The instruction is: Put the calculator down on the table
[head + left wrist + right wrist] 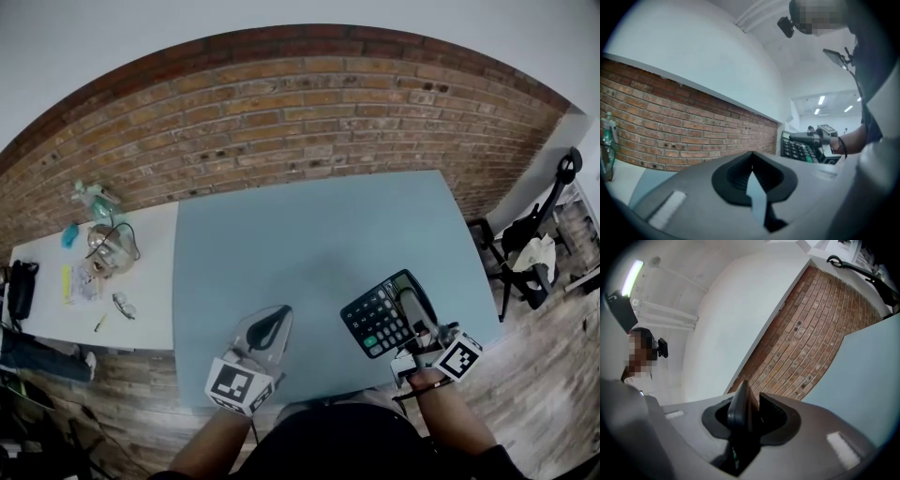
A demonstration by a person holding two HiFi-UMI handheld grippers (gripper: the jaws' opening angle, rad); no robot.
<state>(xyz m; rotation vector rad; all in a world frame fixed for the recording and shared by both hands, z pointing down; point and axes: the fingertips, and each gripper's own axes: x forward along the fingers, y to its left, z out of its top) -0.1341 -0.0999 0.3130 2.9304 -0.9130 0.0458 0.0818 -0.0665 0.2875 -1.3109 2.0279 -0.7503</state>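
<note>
The black calculator hangs above the right front part of the light blue table, keys up and tilted. My right gripper is shut on its right side. In the right gripper view the calculator stands edge-on between the pads of the right gripper. My left gripper is over the table's front edge to the left, shut, with nothing in it. In the left gripper view its tips meet, and the calculator shows off to the right, held by the right gripper.
A brick wall runs behind the table. A white side table at the left carries bottles and small clutter, with a black bag at its end. A dark stand and chair are on the floor at the right.
</note>
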